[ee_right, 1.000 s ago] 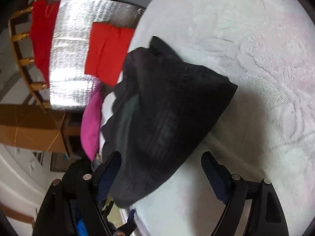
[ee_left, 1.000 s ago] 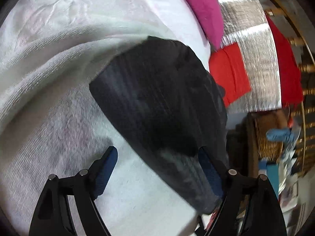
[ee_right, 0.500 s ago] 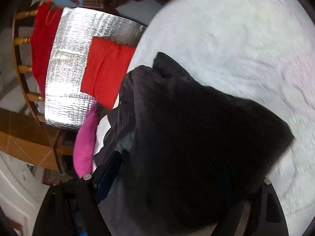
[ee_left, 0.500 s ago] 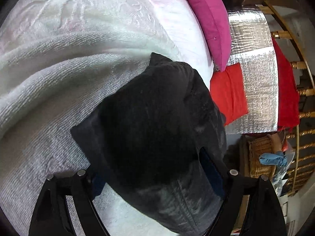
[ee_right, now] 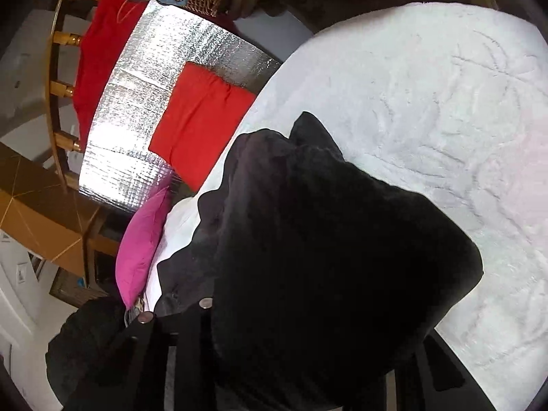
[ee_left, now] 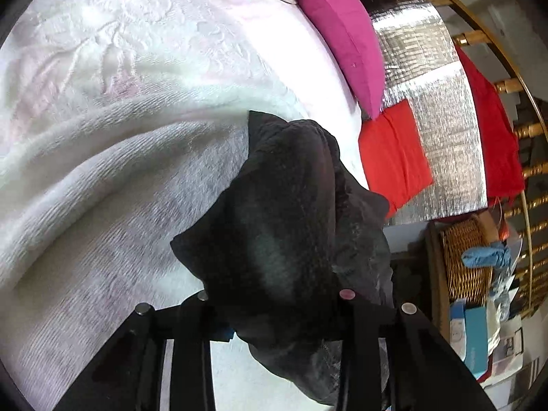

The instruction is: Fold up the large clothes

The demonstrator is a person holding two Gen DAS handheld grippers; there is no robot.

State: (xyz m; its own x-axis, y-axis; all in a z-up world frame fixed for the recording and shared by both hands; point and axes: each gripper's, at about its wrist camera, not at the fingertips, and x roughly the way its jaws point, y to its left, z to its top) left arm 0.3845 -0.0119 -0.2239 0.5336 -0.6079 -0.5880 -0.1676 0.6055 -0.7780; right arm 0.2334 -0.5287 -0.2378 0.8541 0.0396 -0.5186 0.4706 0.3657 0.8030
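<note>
A black garment (ee_left: 291, 222) lies bunched on a white textured bedspread (ee_left: 120, 171), its near end raised between my fingers. My left gripper (ee_left: 281, 311) is closing its jaws on that near end, and the cloth fills the gap and hides the pads. In the right wrist view the same black garment (ee_right: 325, 239) covers most of the lower frame. My right gripper (ee_right: 315, 328) is also closing on a thick fold of it, with its fingertips buried under the fabric. The garment's far corner rests on the bedspread (ee_right: 428, 120).
A pink pillow (ee_left: 342, 34) leans at the bed's edge. Beyond it a silver foil sheet (ee_left: 438, 120) carries a folded red cloth (ee_left: 394, 161), with another red cloth over a wooden rail (ee_left: 493, 130). A wicker basket (ee_left: 462, 260) and clutter stand on the floor.
Both grippers moved forward over the near end of the black garment. Their jaws went from wide apart to narrow around the cloth, which now stands bunched and slightly lifted.
</note>
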